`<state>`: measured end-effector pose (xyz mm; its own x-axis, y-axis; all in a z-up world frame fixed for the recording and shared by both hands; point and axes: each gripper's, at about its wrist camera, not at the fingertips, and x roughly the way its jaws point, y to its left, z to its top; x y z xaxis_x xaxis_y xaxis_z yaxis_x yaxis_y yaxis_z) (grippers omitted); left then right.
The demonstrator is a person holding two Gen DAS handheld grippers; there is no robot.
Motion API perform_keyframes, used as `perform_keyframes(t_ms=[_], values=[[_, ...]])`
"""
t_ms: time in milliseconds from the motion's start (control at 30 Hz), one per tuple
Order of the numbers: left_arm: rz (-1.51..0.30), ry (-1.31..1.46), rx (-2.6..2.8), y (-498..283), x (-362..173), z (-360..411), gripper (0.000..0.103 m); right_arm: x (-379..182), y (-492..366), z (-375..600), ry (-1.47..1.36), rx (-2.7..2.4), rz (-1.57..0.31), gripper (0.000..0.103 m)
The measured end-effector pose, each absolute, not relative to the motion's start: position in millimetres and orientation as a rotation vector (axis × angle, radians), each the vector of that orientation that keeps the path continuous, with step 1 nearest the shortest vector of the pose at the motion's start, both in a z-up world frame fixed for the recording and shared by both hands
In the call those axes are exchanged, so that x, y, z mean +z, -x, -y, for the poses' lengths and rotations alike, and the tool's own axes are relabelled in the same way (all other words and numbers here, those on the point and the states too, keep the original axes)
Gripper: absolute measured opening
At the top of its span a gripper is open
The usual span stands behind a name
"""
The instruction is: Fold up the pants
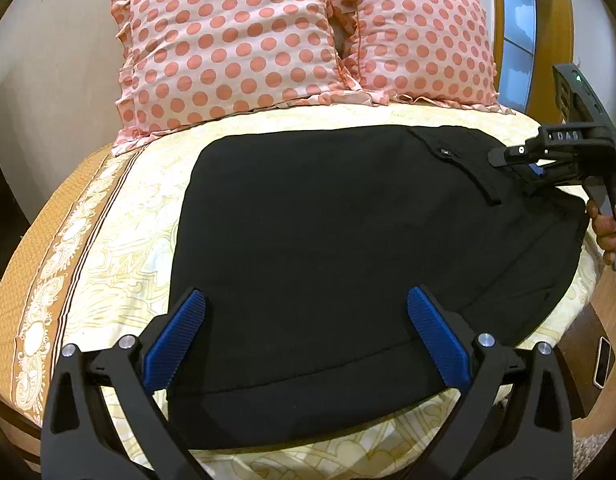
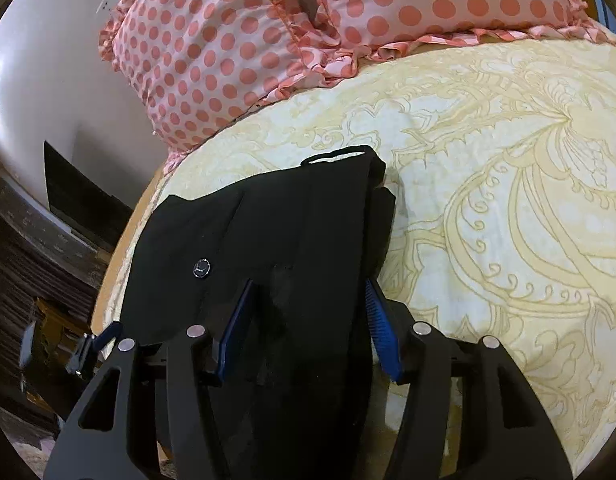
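Note:
Black pants (image 1: 328, 240) lie folded flat on the cream patterned bedspread (image 1: 140, 216), with a buttoned back pocket (image 1: 444, 153) at the far right. My left gripper (image 1: 306, 334) is open, its blue pads wide apart just above the near hem. My right gripper (image 1: 520, 170) shows in the left wrist view at the pants' right end by the waistband. In the right wrist view the pants (image 2: 268, 232) run between its blue pads, and the right gripper (image 2: 308, 320) stands partly closed around the waistband fabric; I cannot tell if it pinches it.
Two pink polka-dot pillows (image 1: 228, 48) lean at the head of the bed. An orange bordered edge of the bedspread (image 1: 36, 280) runs on the left. A phone (image 1: 602, 362) lies on a wooden stand to the right.

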<state>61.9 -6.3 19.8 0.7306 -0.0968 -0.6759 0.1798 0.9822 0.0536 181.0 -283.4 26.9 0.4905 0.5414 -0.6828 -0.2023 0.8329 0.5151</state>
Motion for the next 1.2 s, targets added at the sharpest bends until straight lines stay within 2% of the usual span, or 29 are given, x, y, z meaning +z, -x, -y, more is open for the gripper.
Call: perform_keyframes(t_ms=[33,67,233,333,400,467,833,900,1067,1133,1200], values=[[-0.742,-0.096,-0.164,-63.6,23.1,2.9,0.101,27.8,-178.8,280.2,-0.365,0.475,-0.953,0.031],[-0.74,-0.08,-0.169,-63.7,27.6,0.2,0.101,28.8,-177.7,277.8,-0.354,0.484,-0.944,0.026],[-0.734,0.022,-0.198,-95.0,64.7,-39.6,0.101,44.7,-162.8,268.4,-0.285,0.512,-0.853,0.019],[-0.823,0.081,-0.224,-132.8,62.2,-61.7,0.097,55.5,-152.2,260.8,-0.24,0.541,-0.801,0.018],[-0.914,0.146,-0.246,-158.0,52.5,-74.0,0.083,58.3,-149.9,256.7,-0.212,0.534,-0.794,0.018],[-0.98,0.194,-0.263,-175.2,42.1,-81.0,0.075,57.1,-150.5,256.2,-0.204,0.526,-0.799,0.018],[-1.067,0.168,-0.251,-203.8,27.4,-74.3,0.072,43.2,-158.7,266.4,-0.264,0.527,-0.841,0.018],[-1.077,0.163,-0.263,-204.6,28.0,-70.9,0.063,36.8,-164.7,270.1,-0.291,0.514,-0.876,0.02],[-1.067,0.094,-0.254,-203.4,30.8,-58.5,0.048,24.9,-177.1,276.9,-0.364,0.505,-0.935,0.036],[-1.056,0.075,-0.236,-202.0,32.5,-56.6,0.039,20.9,-180.5,277.8,-0.39,0.512,-0.944,0.037],[-1.044,0.069,-0.223,-199.7,34.9,-58.1,0.023,21.7,-178.9,275.3,-0.372,0.521,-0.929,0.031]])
